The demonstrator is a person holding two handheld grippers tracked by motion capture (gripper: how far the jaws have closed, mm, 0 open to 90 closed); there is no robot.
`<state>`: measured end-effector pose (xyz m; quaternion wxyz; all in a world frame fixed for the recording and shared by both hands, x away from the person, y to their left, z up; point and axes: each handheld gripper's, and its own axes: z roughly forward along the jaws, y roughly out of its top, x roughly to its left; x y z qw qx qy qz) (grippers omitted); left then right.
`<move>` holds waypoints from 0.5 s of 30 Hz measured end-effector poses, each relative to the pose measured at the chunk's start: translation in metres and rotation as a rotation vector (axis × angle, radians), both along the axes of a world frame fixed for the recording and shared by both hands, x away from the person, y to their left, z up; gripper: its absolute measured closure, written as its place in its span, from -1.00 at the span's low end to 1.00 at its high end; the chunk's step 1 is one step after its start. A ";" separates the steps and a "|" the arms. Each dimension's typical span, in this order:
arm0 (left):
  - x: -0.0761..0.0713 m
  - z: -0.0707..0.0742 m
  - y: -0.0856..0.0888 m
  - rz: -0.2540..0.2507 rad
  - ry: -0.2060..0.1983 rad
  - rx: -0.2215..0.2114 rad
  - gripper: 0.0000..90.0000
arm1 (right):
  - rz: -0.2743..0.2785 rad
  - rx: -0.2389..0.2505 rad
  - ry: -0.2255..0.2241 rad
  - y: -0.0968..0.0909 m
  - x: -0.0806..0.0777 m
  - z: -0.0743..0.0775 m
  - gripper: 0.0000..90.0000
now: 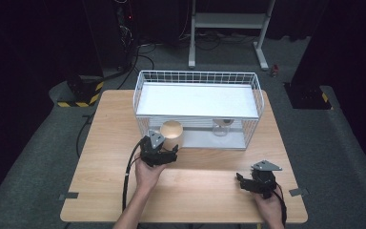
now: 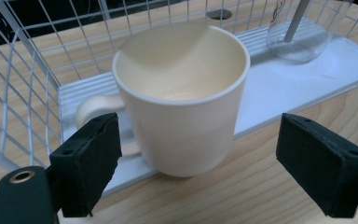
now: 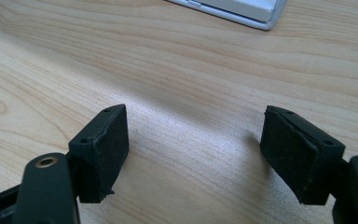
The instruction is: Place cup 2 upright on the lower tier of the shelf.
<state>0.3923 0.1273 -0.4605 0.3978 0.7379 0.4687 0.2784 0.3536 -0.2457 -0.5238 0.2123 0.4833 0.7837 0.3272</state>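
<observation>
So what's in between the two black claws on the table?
Just bare wooden table. In the high view, nothing sits between the left claw by the cream mug and the right claw.

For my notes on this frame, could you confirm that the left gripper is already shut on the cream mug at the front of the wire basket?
Not quite: the left gripper is open, not shut on the cream mug. The left gripper view shows its jaws spread on either side of the mug, apart from it. The mug does stand at the front of the wire basket.
</observation>
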 end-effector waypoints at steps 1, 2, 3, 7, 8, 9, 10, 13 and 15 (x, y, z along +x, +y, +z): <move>-0.001 -0.001 0.000 0.001 0.005 0.001 -0.67 | 0.002 -0.001 -0.002 0.000 0.000 0.000 -0.48; -0.001 -0.002 -0.001 0.005 0.006 0.000 -0.67 | 0.001 -0.001 -0.002 0.000 0.000 0.000 -0.48; -0.001 -0.003 -0.001 0.007 0.011 0.001 -0.67 | 0.000 0.000 0.000 0.000 0.000 0.000 -0.48; -0.002 -0.007 -0.003 0.018 0.031 -0.008 -0.66 | 0.001 -0.001 -0.002 0.000 0.000 0.000 -0.48; -0.002 -0.008 -0.003 0.018 0.033 -0.007 -0.66 | 0.002 -0.001 -0.003 0.000 0.000 0.000 -0.48; -0.002 -0.009 -0.003 0.022 0.032 -0.004 -0.65 | 0.000 0.000 0.000 0.000 0.000 0.000 -0.48; -0.001 -0.011 -0.003 0.025 0.041 -0.003 -0.65 | 0.000 0.000 0.000 0.000 0.000 0.000 -0.48; -0.001 -0.015 -0.004 0.024 0.053 -0.004 -0.64 | 0.000 0.000 0.000 0.000 0.000 0.000 -0.48; 0.000 -0.017 -0.006 0.027 0.059 -0.006 -0.62 | 0.000 0.000 0.000 0.000 0.000 0.000 -0.48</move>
